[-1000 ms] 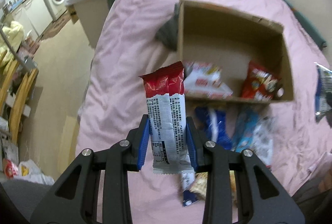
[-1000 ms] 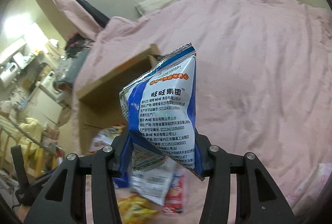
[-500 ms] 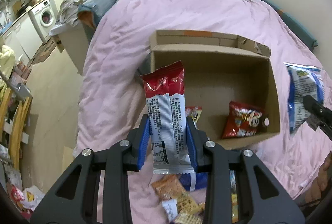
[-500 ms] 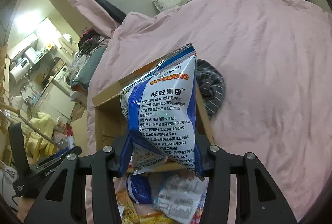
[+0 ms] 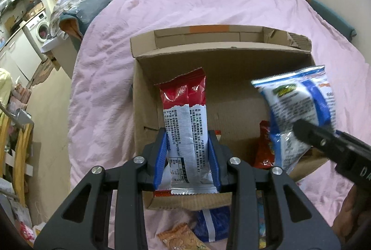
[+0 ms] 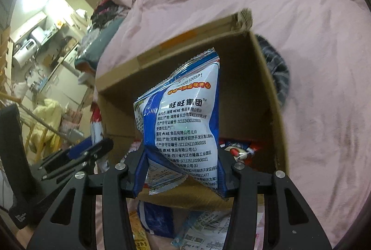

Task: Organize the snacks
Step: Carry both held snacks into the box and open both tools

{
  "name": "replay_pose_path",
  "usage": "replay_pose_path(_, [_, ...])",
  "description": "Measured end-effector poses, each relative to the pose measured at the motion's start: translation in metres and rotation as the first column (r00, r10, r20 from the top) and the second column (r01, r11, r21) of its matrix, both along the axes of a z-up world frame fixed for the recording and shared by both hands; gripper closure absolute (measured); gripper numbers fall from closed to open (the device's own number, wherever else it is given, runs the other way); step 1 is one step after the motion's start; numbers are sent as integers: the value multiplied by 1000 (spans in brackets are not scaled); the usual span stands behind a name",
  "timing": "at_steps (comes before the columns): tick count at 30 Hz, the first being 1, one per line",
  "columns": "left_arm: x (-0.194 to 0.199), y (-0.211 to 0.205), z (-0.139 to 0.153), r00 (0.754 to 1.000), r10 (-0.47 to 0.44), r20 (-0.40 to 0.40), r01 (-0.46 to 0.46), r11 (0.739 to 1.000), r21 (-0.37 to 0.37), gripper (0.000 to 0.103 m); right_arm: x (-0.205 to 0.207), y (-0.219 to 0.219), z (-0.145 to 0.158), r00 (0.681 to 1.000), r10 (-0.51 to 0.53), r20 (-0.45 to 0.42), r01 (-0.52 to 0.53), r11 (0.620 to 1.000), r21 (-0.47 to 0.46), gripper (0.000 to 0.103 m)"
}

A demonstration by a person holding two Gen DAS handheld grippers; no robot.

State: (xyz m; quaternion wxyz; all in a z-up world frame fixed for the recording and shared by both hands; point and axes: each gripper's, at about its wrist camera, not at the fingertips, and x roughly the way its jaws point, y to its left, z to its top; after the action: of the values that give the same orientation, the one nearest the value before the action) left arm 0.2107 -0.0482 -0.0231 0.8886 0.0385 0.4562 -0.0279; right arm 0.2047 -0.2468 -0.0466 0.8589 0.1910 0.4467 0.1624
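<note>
My left gripper point(image 5: 187, 157) is shut on a red and white snack bar point(image 5: 185, 124), held upright over the near left part of an open cardboard box point(image 5: 220, 52) on the pink bed. My right gripper point(image 6: 179, 171) is shut on a blue and white snack bag point(image 6: 183, 124), held over the box's point(image 6: 266, 78) near right side; the bag also shows in the left wrist view point(image 5: 299, 110). A red snack bag point(image 5: 264, 148) lies inside the box. The left gripper with its bar shows in the right wrist view point(image 6: 92, 148).
Several loose snack packets point(image 5: 183, 238) lie on the pink bedspread point(image 5: 106, 87) in front of the box, also in the right wrist view point(image 6: 157, 219). A dark striped cloth point(image 6: 278, 73) lies beside the box's far right. The bed's left edge drops to the floor point(image 5: 46, 106).
Both grippers have moved forward over the box with their snacks still held. The right gripper's bag has come closer to the left gripper, over the box's right side.
</note>
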Motion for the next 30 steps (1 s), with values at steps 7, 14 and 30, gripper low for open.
replay_pose_path(7, [6, 0, -7, 1000, -17, 5, 17, 1000, 14, 74, 8, 8, -11, 999, 23, -36, -22, 1000, 11, 53])
replay_pose_path(14, [13, 12, -10, 999, 34, -15, -35, 999, -34, 74, 9, 13, -19, 997, 49, -57, -47, 998, 32, 51])
replay_pose_path(30, [10, 12, -8, 999, 39, 8, -39, 999, -35, 73, 4, 19, -10, 998, 63, -17, -63, 998, 0, 32])
